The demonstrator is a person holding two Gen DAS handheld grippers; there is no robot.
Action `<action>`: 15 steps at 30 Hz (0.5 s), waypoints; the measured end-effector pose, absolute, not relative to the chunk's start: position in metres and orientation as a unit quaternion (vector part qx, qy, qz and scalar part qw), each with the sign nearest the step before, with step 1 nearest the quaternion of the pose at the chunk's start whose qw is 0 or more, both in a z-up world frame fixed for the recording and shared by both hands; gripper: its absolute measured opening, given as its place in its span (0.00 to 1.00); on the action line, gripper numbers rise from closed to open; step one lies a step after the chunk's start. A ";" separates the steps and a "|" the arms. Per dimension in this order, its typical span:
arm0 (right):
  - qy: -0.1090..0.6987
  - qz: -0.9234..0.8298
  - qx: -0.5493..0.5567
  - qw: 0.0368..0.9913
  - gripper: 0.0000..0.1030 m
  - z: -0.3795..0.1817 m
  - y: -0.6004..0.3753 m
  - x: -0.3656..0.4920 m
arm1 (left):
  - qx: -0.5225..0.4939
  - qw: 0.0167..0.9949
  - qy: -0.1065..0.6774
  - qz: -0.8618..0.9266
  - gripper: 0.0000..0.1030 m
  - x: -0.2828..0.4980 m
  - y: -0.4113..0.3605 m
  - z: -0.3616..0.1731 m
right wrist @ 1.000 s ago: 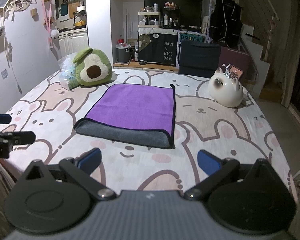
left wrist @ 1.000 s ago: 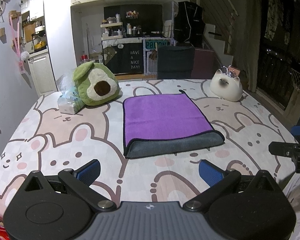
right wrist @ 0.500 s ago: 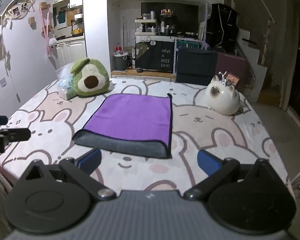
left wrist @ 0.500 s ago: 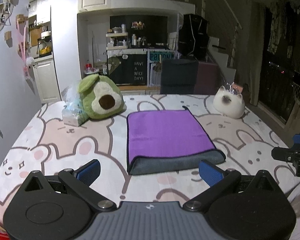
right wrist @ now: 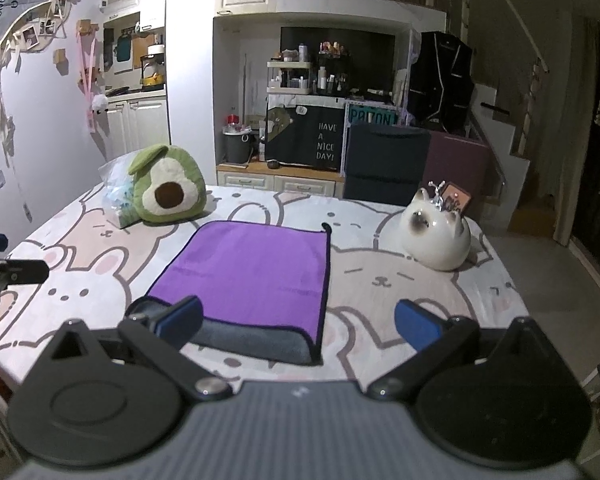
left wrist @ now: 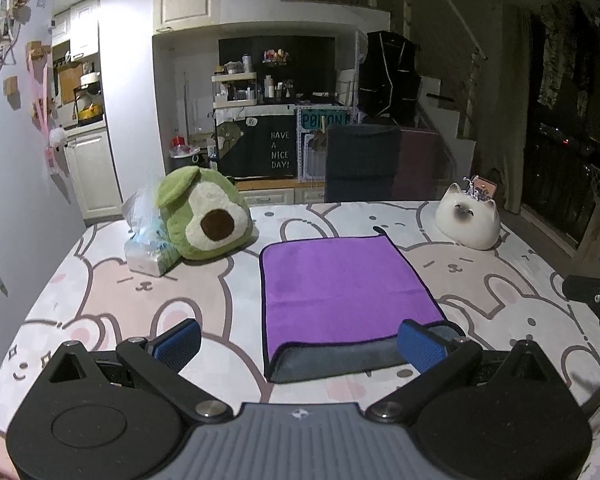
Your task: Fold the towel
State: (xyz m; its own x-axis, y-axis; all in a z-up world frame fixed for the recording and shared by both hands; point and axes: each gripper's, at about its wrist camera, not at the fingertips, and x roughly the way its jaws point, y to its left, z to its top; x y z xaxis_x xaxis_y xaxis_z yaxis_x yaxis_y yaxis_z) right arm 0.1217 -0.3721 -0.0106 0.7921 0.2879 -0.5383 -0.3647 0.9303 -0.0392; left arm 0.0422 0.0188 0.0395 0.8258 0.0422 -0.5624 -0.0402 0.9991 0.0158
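A purple towel with a grey underside lies folded flat on the bunny-print table; it also shows in the right wrist view. Its grey folded edge faces me. My left gripper is open and empty, held back from and above the near edge of the towel. My right gripper is open and empty, likewise back from the towel's near edge. Each gripper shows at the side of the other's view.
A green avocado plush and a plastic tissue pack sit at the back left. A white cat-shaped ornament sits at the back right. A dark chair stands behind the table's far edge.
Both grippers have pulled back and tilted up from the towel; the towel lies as before and looks lower and nearer the fingers in both views.
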 end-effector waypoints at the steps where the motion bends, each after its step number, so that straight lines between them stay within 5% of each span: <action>1: 0.270 0.173 -0.073 0.944 1.00 -0.010 -0.372 0.124 | 0.006 0.956 0.292 0.020 1.00 0.045 0.019 0.040; 15: 0.289 0.208 -0.073 0.932 1.00 -0.012 -0.377 0.169 | 0.023 0.949 0.313 -0.034 1.00 0.086 0.022 0.032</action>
